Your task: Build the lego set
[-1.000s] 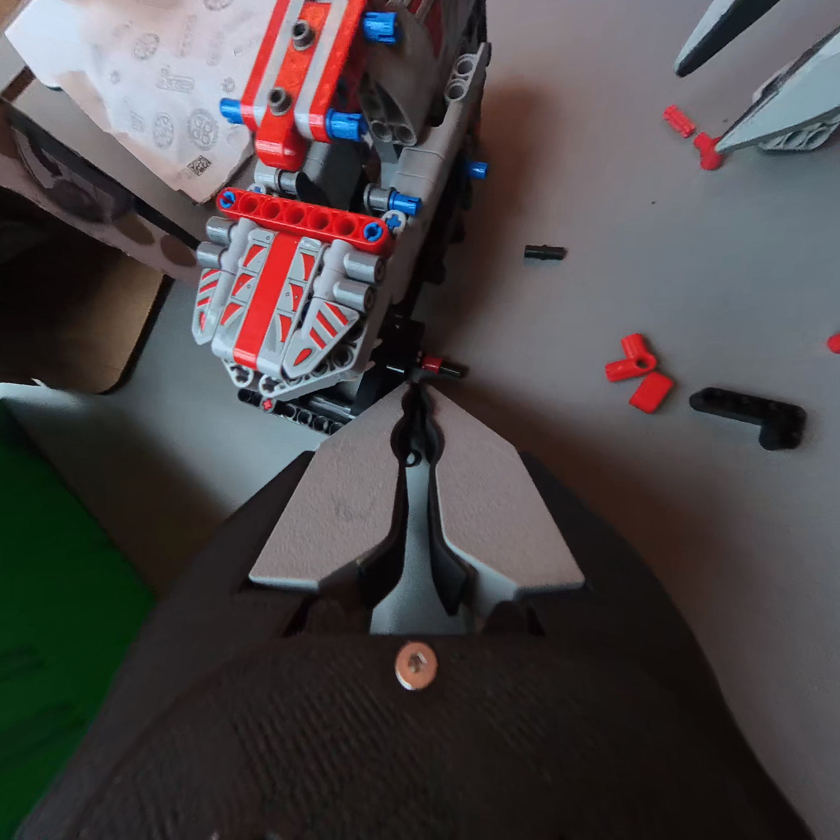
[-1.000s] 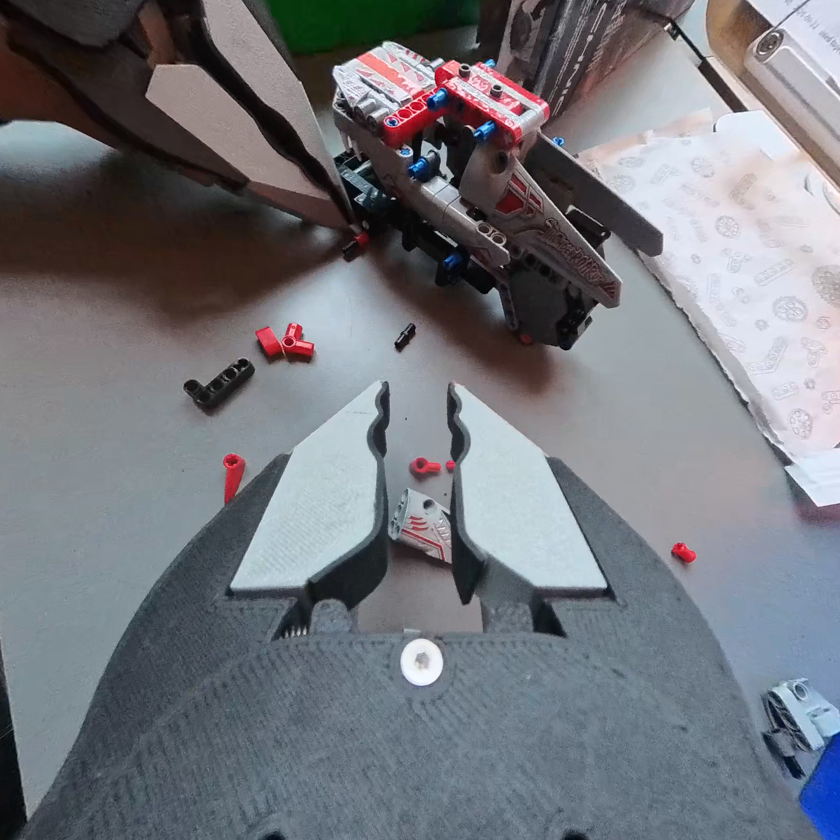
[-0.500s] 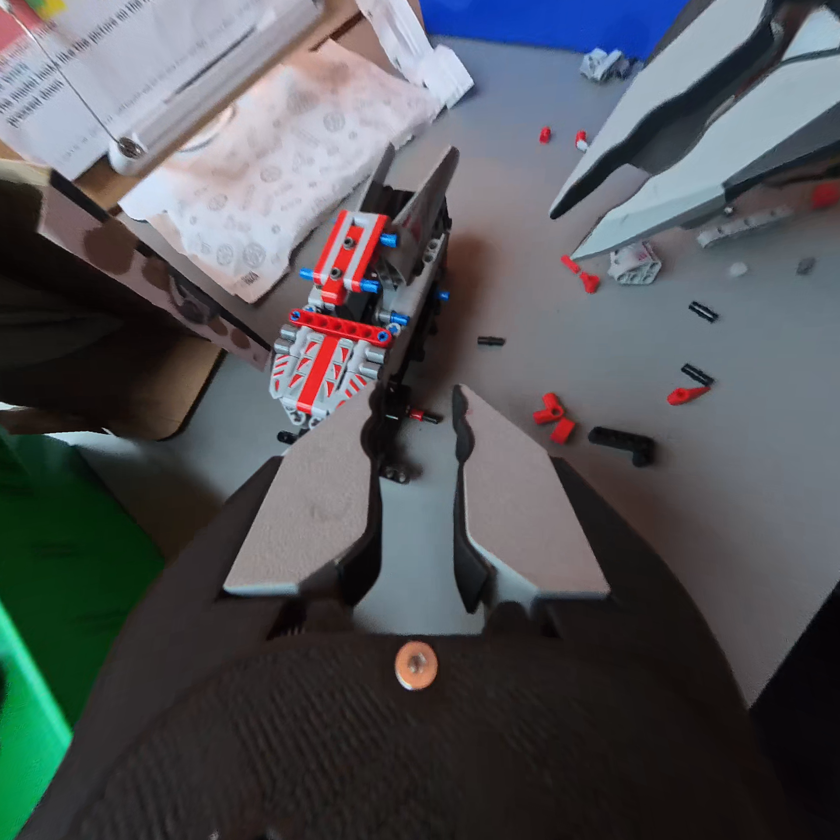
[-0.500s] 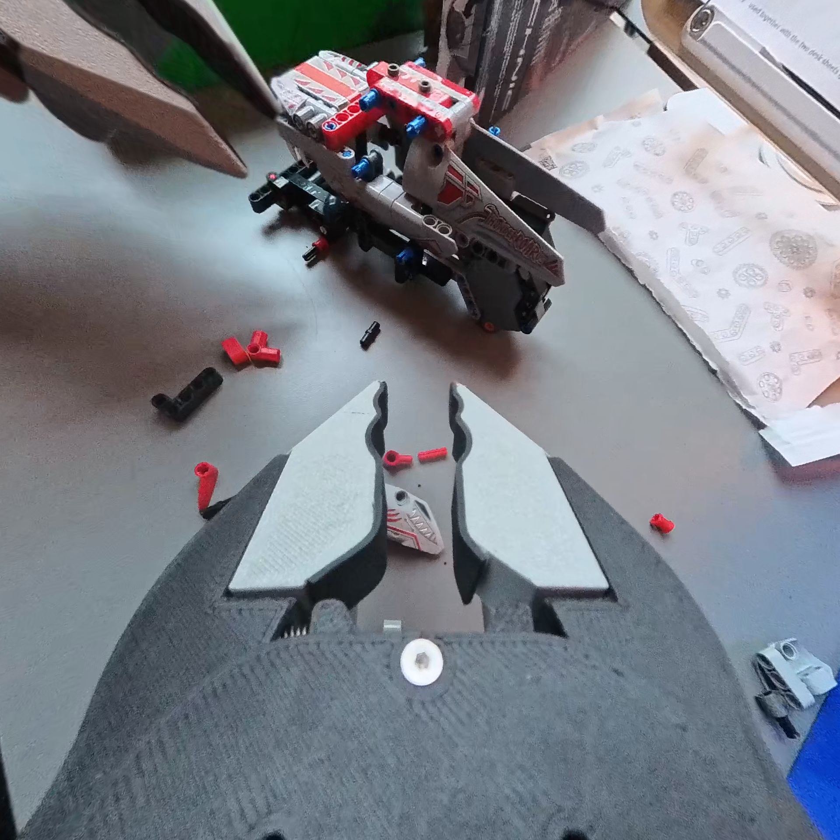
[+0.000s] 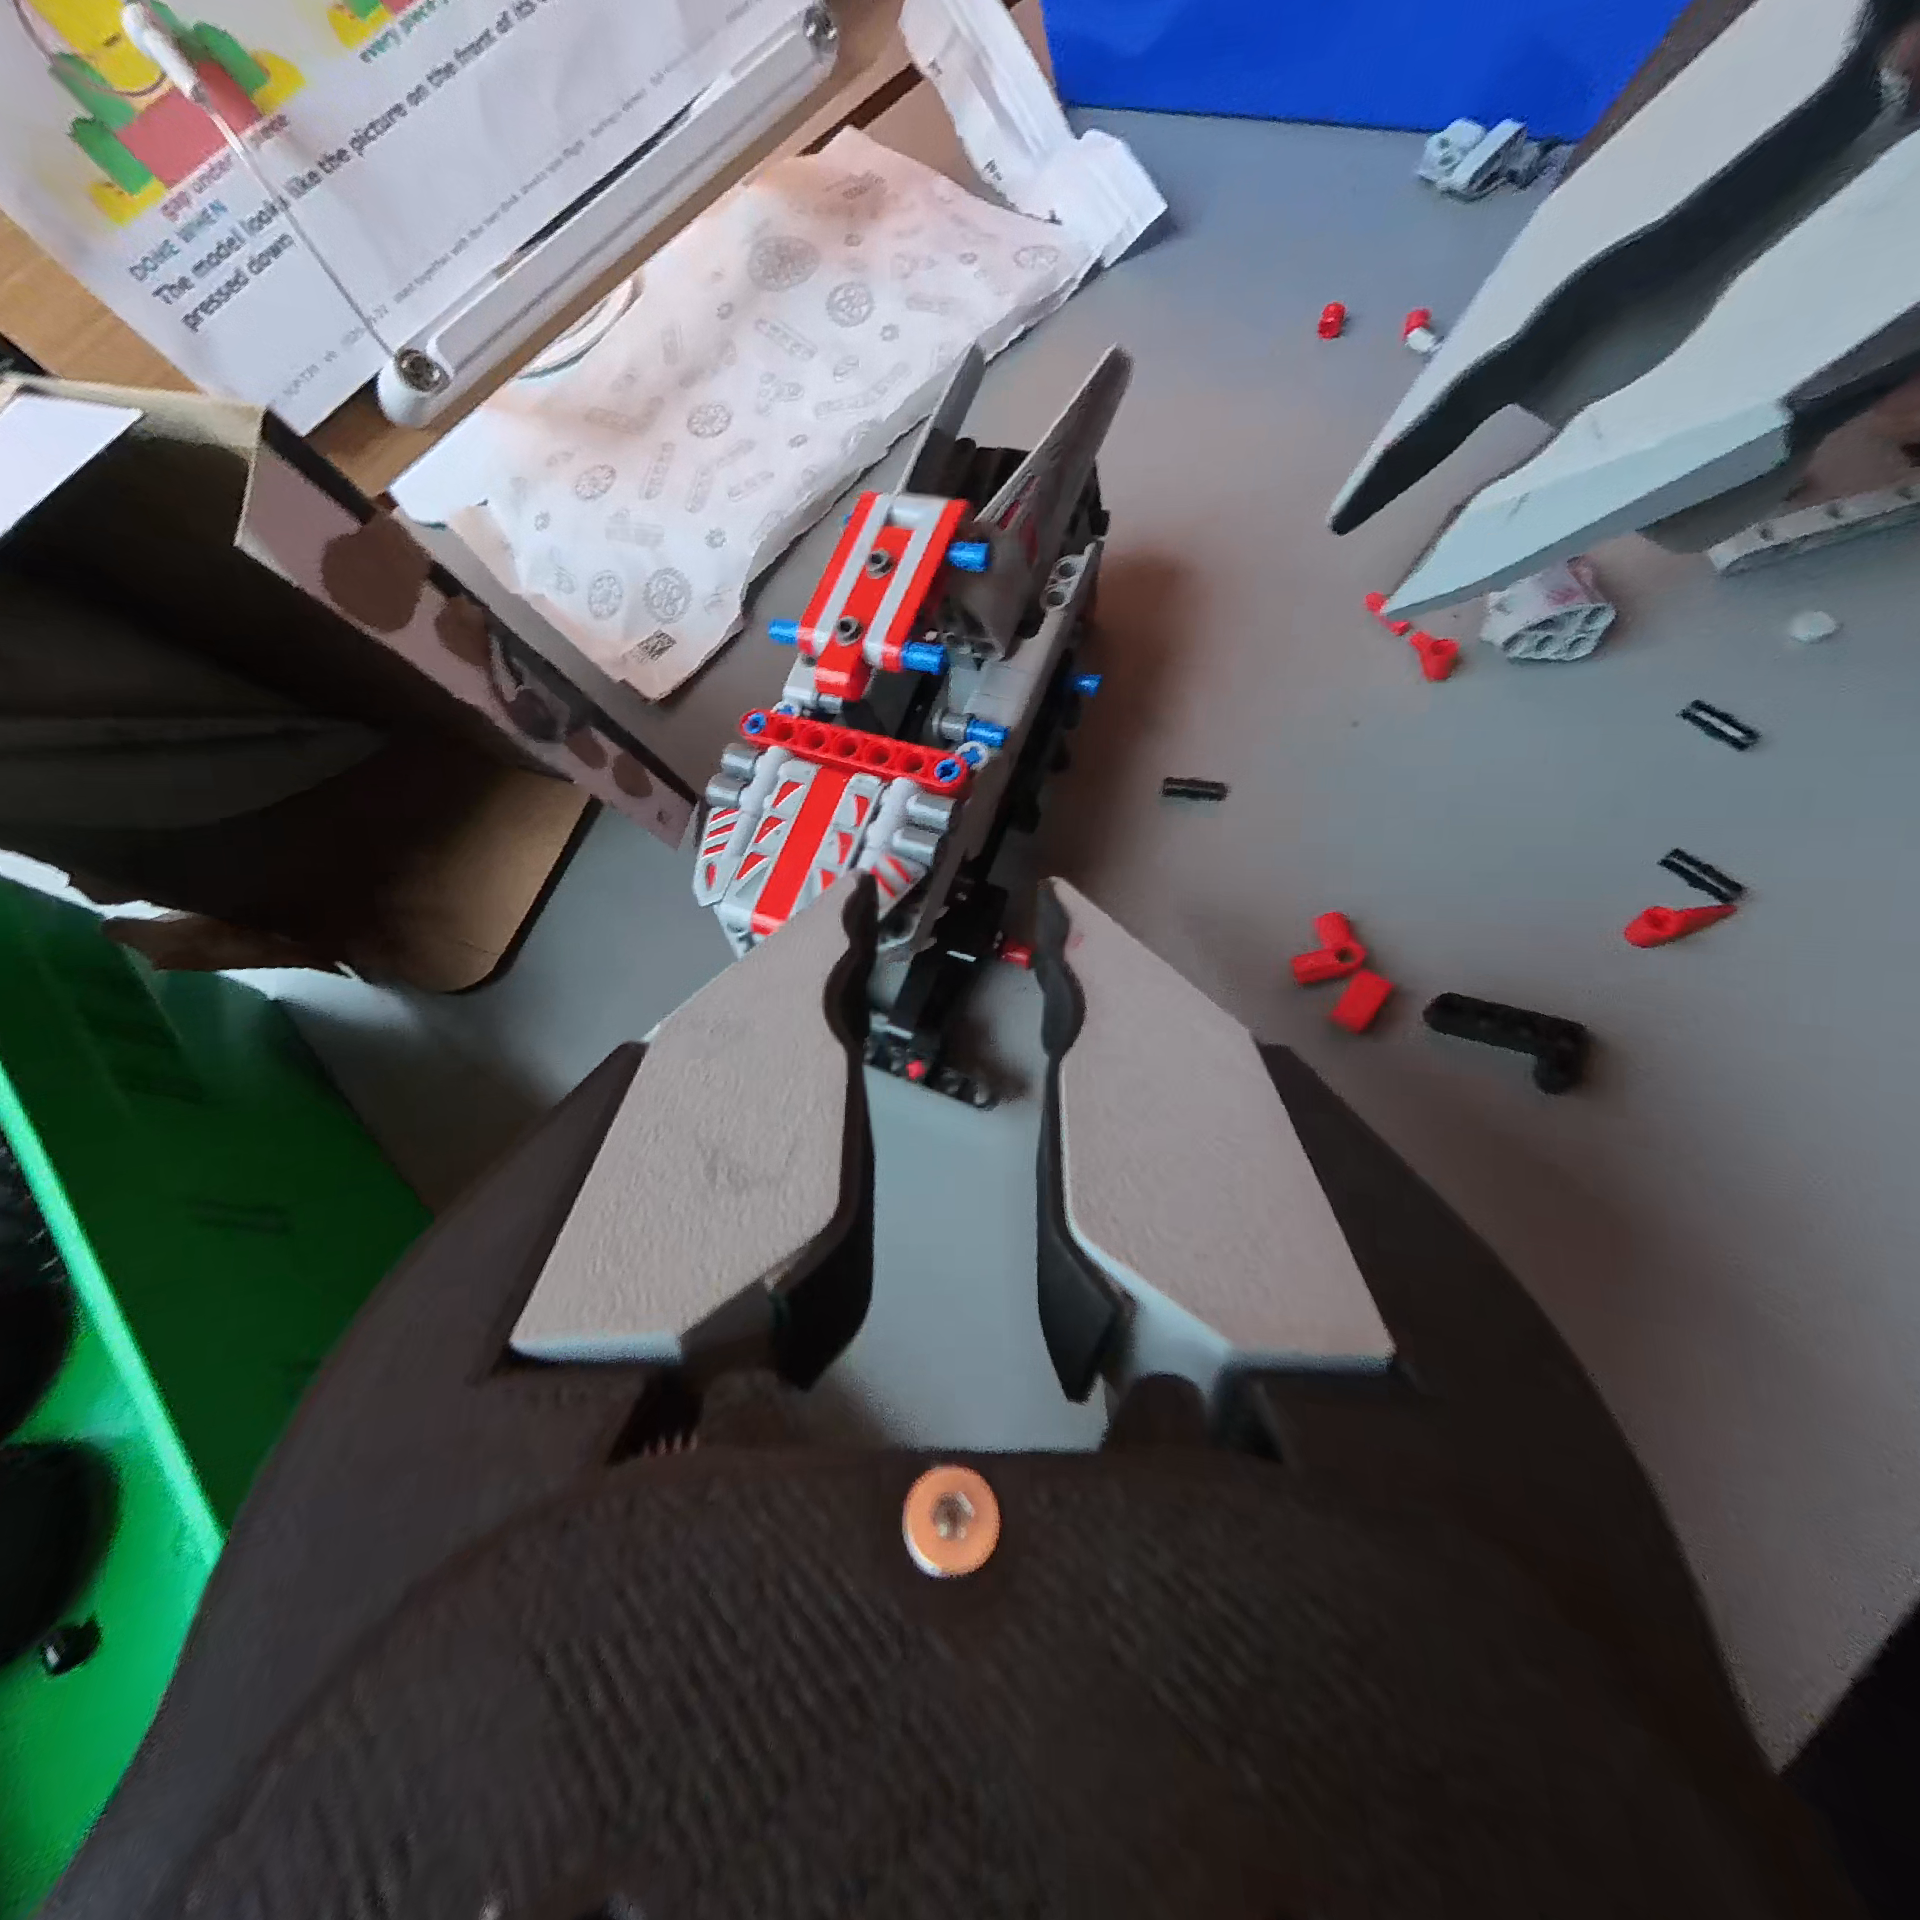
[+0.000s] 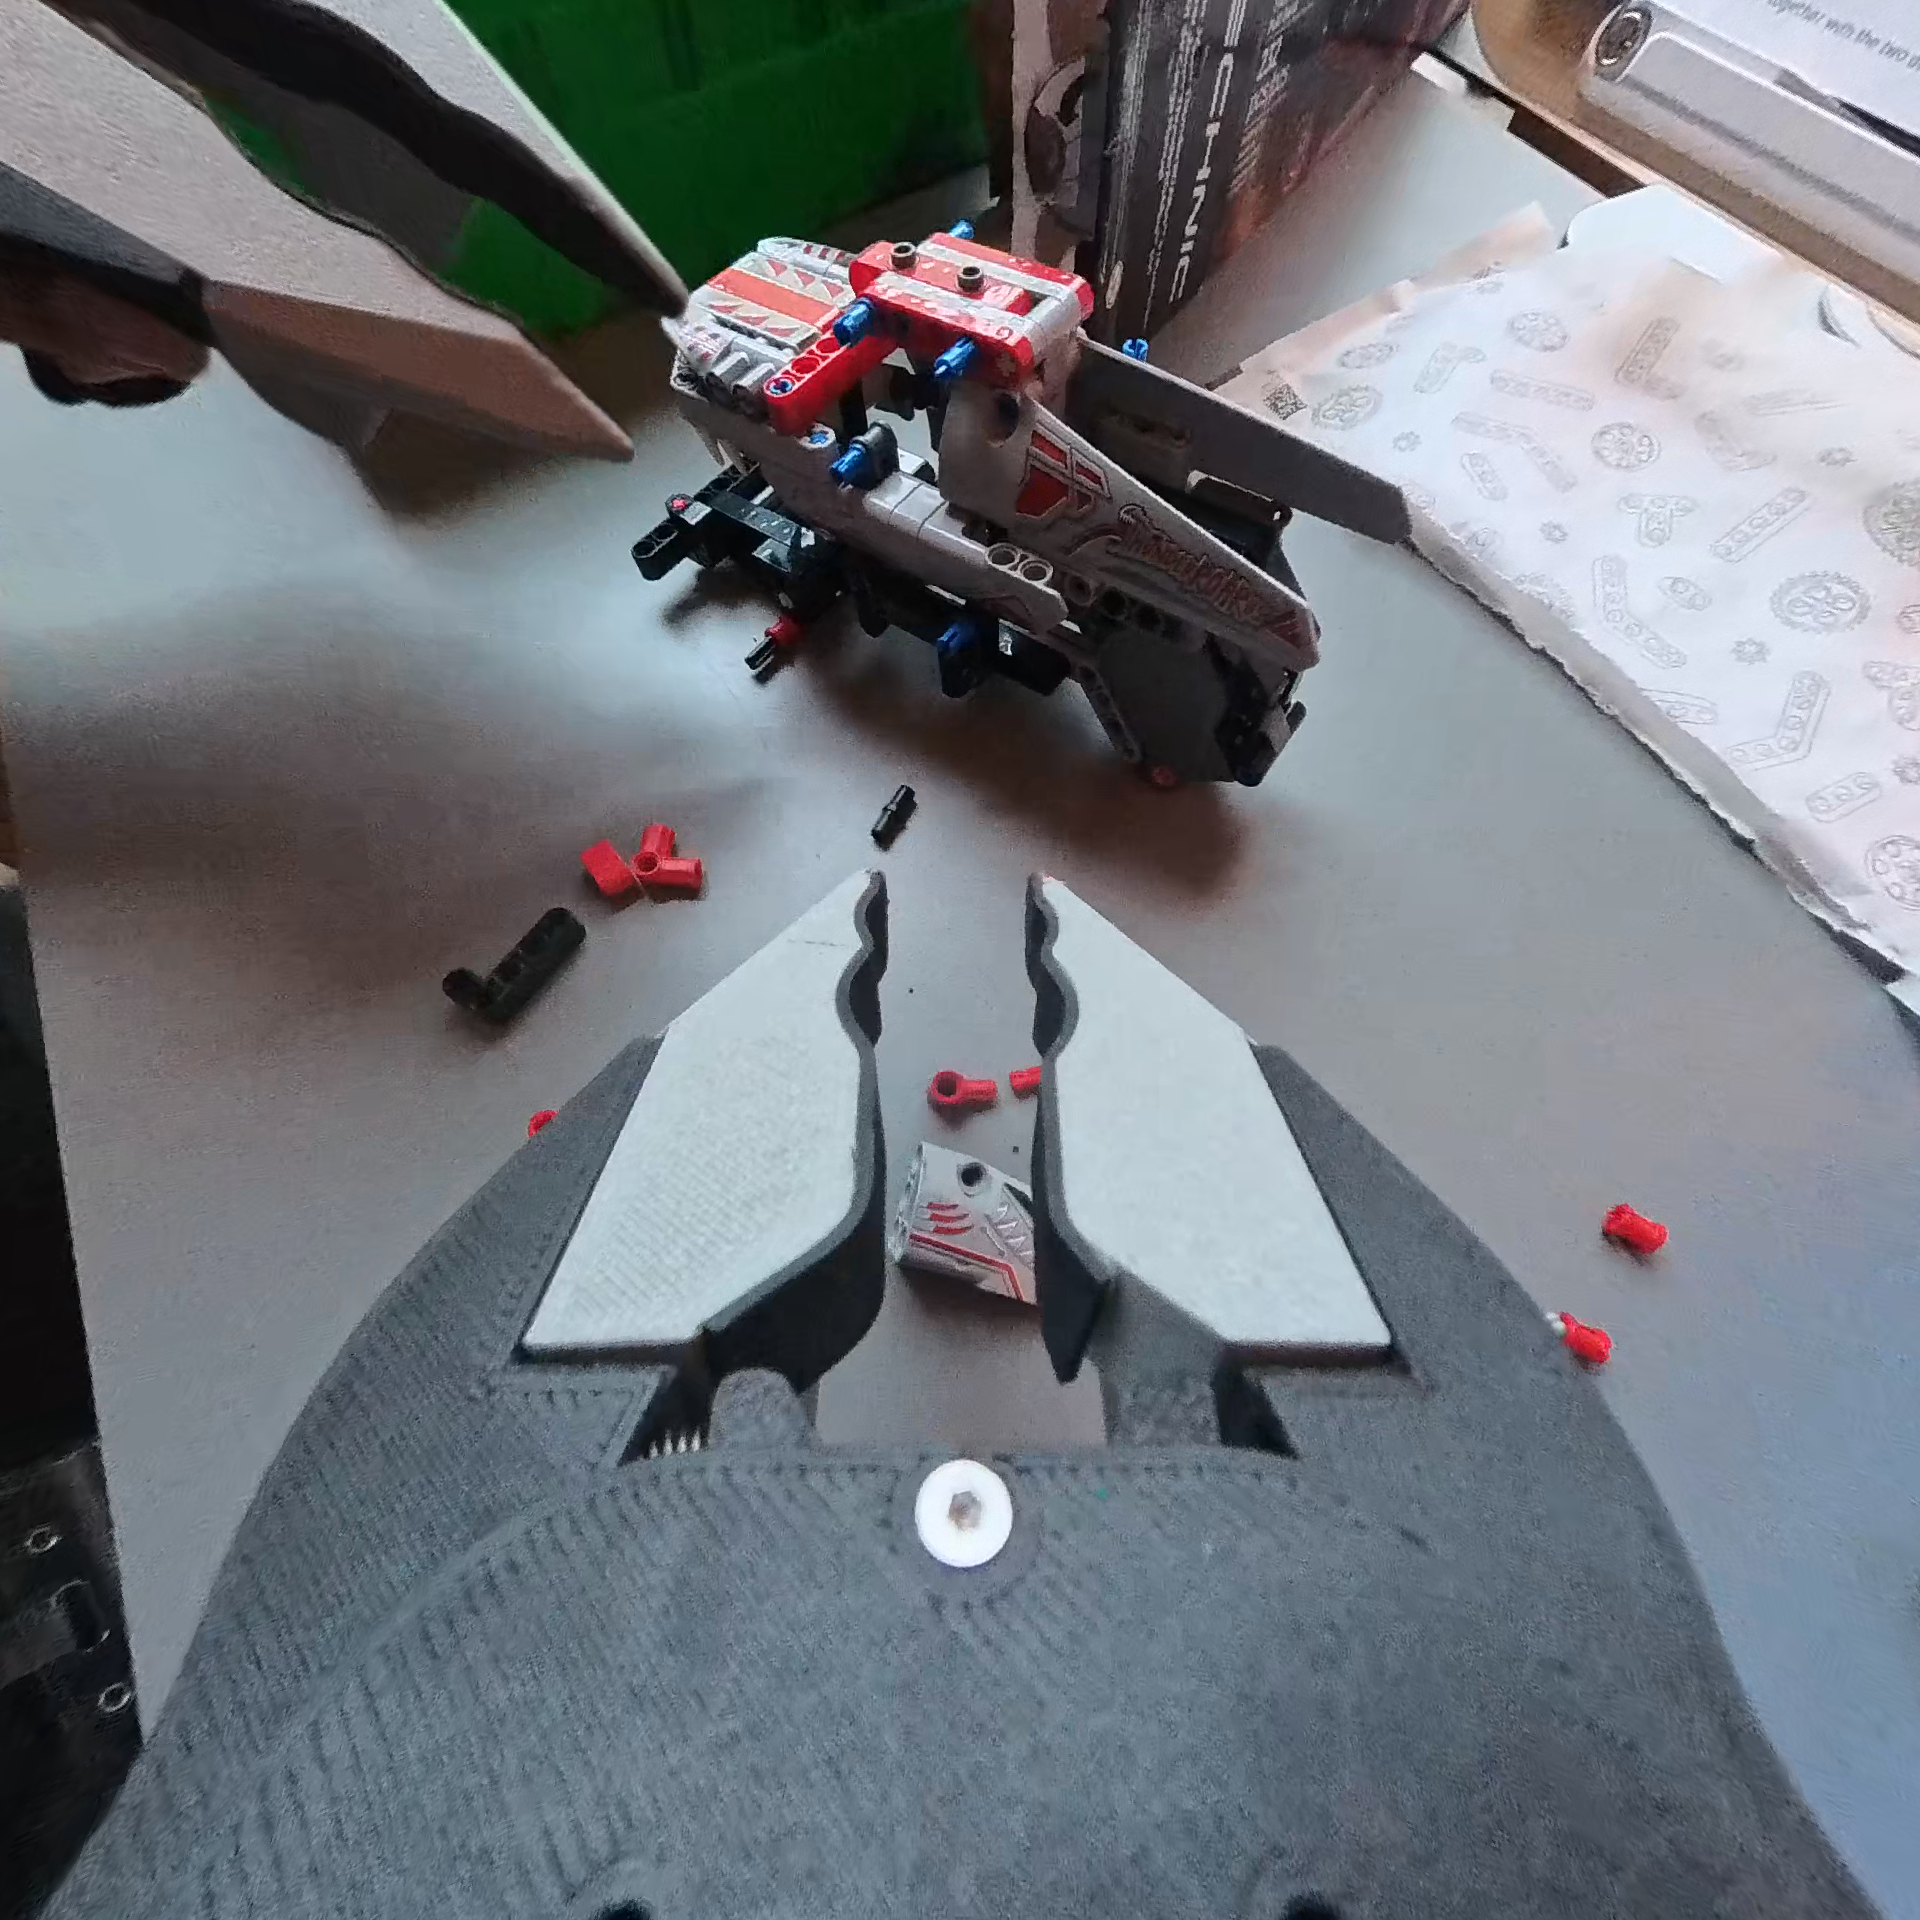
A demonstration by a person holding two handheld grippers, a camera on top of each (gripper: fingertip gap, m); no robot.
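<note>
The red, grey and black lego model [image 5: 862, 727] stands on the grey table, its nose toward my left gripper [image 5: 951, 904]. That gripper is open and empty, a little above and short of the model's black front frame. In the right wrist view the model [image 6: 987, 499] is side-on, with the left gripper [image 6: 649, 374] beside its nose. My right gripper [image 6: 956, 883] is open and empty above the table. A grey-and-red panel piece [image 6: 966, 1226] and a small red pin [image 6: 961, 1089] lie under its fingers.
Loose parts lie between the grippers: red connectors [image 6: 644, 868], a black L-beam [image 6: 514, 966], a black pin [image 6: 894, 812]. A printed paper bag [image 6: 1662, 499], a dark box [image 6: 1195, 135] and a green bin [image 6: 707, 114] stand behind the model. An instruction sheet holder [image 5: 416, 156] is at the back. My hands' fingertips stand some 12 cm from each other. The small red pin [image 6: 961, 1089] sits 5 cm or so from the ends of my right fingers. Look for it in the left wrist view [image 5: 1431, 654] too.
My left gripper was shut at the model's front pin a second ago. It has opened, let go and drawn back and up. My right gripper stays open and has shifted slightly.
</note>
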